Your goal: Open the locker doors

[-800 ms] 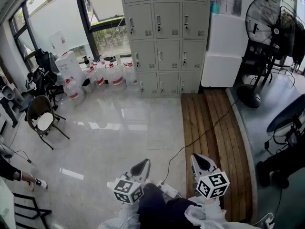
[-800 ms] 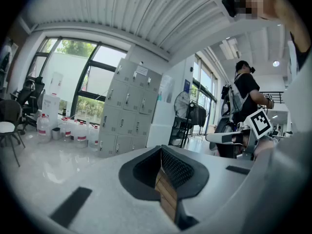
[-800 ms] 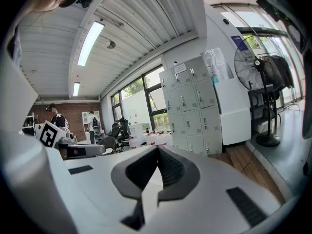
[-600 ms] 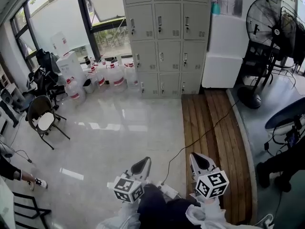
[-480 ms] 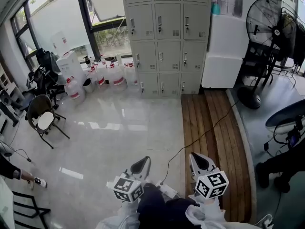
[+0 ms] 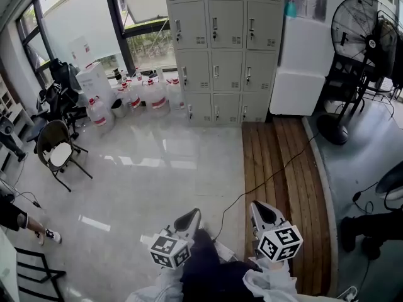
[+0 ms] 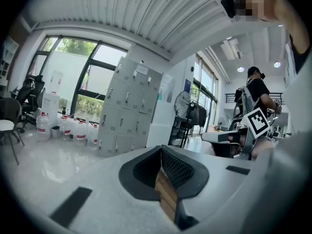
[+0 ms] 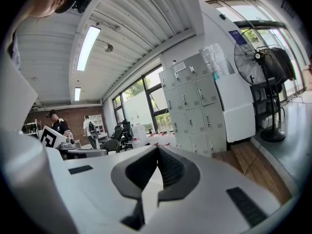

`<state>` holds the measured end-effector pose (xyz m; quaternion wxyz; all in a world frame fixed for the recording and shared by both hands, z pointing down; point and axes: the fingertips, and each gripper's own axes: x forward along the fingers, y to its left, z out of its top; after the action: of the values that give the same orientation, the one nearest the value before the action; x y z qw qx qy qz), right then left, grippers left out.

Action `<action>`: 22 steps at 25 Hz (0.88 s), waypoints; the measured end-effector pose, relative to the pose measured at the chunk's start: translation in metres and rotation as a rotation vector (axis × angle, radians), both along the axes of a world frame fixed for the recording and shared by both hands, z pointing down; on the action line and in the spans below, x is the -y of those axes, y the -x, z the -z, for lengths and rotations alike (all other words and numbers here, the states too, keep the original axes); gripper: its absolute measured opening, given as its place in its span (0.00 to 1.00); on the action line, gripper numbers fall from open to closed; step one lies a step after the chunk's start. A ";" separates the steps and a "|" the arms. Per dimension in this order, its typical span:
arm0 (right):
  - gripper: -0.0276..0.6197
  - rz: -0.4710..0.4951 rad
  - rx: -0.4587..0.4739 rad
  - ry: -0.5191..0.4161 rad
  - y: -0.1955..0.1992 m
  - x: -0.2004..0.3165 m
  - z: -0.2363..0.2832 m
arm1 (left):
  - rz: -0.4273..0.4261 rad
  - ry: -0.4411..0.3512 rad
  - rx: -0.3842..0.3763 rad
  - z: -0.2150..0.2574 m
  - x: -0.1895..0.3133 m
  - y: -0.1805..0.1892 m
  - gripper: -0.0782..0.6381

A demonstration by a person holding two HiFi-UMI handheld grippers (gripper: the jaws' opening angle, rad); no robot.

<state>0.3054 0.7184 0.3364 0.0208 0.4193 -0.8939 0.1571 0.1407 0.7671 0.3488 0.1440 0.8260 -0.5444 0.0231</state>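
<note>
The grey locker bank (image 6: 220,49) stands against the far wall, every door that shows shut, several steps away across the floor. It also appears at mid left in the left gripper view, lockers (image 7: 124,113), and right of centre in the right gripper view, lockers (image 8: 195,106). My left gripper (image 6: 189,218) and right gripper (image 6: 263,211) are held close to the body at the bottom of the head view, both pointing toward the lockers. The left gripper (image 7: 160,147) is shut with nothing in it. The right gripper (image 8: 157,147) is shut and holds nothing too.
Water jugs (image 6: 148,96) line the window left of the lockers. A chair (image 6: 56,153) stands at left. A white cabinet (image 6: 302,55) and a floor fan (image 6: 356,36) sit right of the lockers. Wooden decking (image 6: 280,175) with a cable (image 6: 264,181) runs ahead. A person's legs (image 6: 371,225) show at right.
The head view has drifted, so the lockers sit slightly further right and lower in the frame. The person at the right edge has shifted. Both grippers keep their place and stay shut.
</note>
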 end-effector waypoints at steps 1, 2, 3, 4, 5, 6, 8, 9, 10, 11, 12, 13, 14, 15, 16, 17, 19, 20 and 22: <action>0.04 -0.002 -0.001 0.006 0.002 0.005 -0.002 | 0.000 0.002 0.002 -0.001 0.004 0.002 0.12; 0.04 -0.002 -0.002 0.012 0.006 0.009 -0.005 | 0.000 0.006 0.002 -0.003 0.008 0.005 0.12; 0.04 -0.001 -0.003 0.018 0.010 0.014 -0.007 | 0.003 0.010 0.000 -0.004 0.013 0.009 0.12; 0.04 0.001 -0.004 0.023 0.014 0.019 -0.009 | 0.007 0.015 -0.004 -0.005 0.019 0.014 0.12; 0.04 0.002 -0.005 0.026 0.018 0.026 -0.009 | 0.012 0.020 -0.010 -0.006 0.027 0.019 0.12; 0.04 0.002 -0.006 0.029 0.022 0.035 -0.009 | 0.017 0.025 -0.015 -0.006 0.037 0.023 0.12; 0.04 -0.002 -0.010 0.033 0.028 0.055 -0.007 | 0.017 0.030 -0.019 -0.004 0.059 0.031 0.12; 0.04 -0.005 -0.014 0.032 0.032 0.066 -0.005 | 0.014 0.029 -0.017 -0.002 0.070 0.035 0.12; 0.04 -0.004 -0.020 0.028 0.036 0.076 -0.003 | 0.011 0.025 -0.013 0.000 0.082 0.039 0.12; 0.04 0.000 -0.027 0.023 0.041 0.087 0.000 | 0.011 0.018 -0.010 0.003 0.094 0.044 0.12; 0.04 0.007 -0.036 0.017 0.047 0.098 0.002 | 0.013 0.012 -0.011 0.005 0.106 0.049 0.12; 0.04 0.014 -0.045 0.012 0.053 0.109 0.004 | 0.017 0.008 -0.018 0.008 0.117 0.054 0.12; 0.04 0.018 -0.053 0.007 0.060 0.121 0.006 | 0.020 0.005 -0.029 0.010 0.129 0.060 0.12; 0.04 0.019 -0.059 0.003 0.067 0.132 0.008 | 0.020 0.002 -0.038 0.013 0.140 0.066 0.12; 0.04 0.018 -0.062 -0.001 0.074 0.142 0.009 | 0.019 -0.002 -0.043 0.015 0.150 0.072 0.12; 0.04 0.018 -0.064 -0.003 0.082 0.152 0.011 | 0.018 -0.005 -0.042 0.017 0.160 0.079 0.12; 0.04 0.015 -0.064 -0.005 0.097 0.170 0.014 | 0.017 -0.007 -0.036 0.020 0.180 0.094 0.12; 0.04 0.011 -0.065 -0.006 0.104 0.178 0.015 | 0.014 -0.007 -0.035 0.021 0.189 0.102 0.12; 0.04 -0.003 -0.066 -0.003 0.115 0.193 0.017 | 0.004 -0.009 -0.038 0.024 0.206 0.115 0.12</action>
<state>0.1907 0.5251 0.3193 0.0495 0.4258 -0.8923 0.1416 0.0259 0.5609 0.3245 0.1507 0.8259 -0.5433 0.0046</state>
